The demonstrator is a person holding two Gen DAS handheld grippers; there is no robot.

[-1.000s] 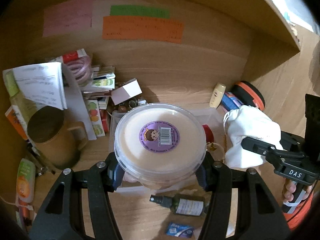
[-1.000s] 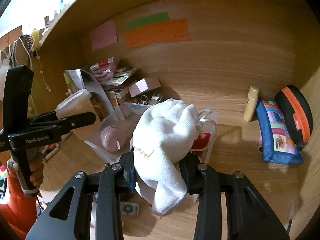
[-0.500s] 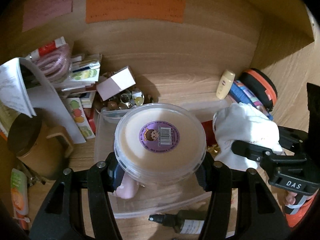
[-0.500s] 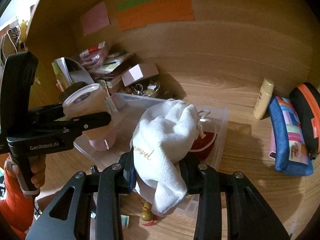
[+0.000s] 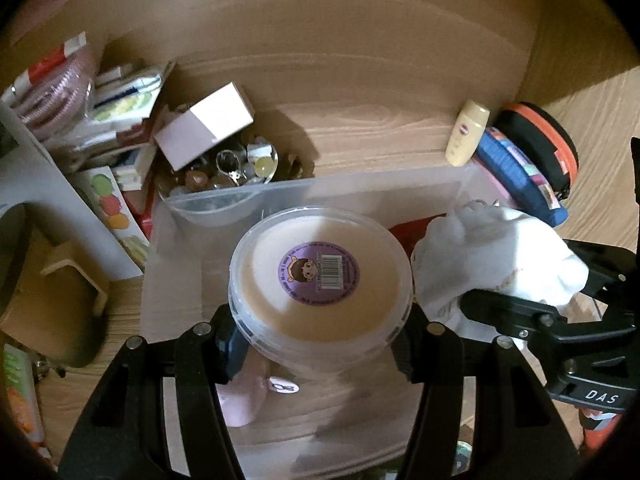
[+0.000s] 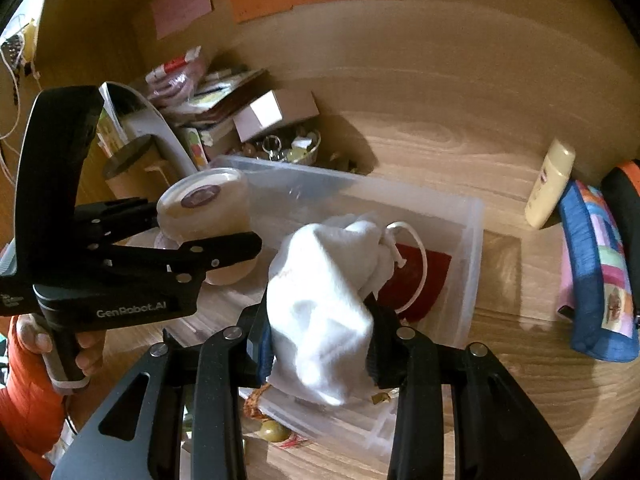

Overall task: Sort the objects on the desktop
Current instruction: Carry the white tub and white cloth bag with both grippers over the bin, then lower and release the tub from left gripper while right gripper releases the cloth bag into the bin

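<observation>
My left gripper [image 5: 320,344] is shut on a round clear tub with a purple label [image 5: 320,280] and holds it over the left half of a clear plastic bin [image 5: 360,188]. The tub shows in the right wrist view [image 6: 204,204] too. My right gripper [image 6: 320,344] is shut on a white drawstring pouch [image 6: 324,300] and holds it over the right half of the bin [image 6: 472,240]. A pink object [image 5: 244,404] and a red item [image 6: 416,284] lie in the bin.
A bowl of trinkets [image 5: 224,172], a small box [image 5: 204,128], stacked papers and a brown mug [image 5: 52,304] crowd the left. A cream bottle [image 6: 548,188], a blue pouch [image 6: 592,280] and an orange-trimmed case stand at the right. Wooden walls enclose the back.
Both grippers have moved forward and down over the clear bin, each still holding its object. The bin now fills more of both views.
</observation>
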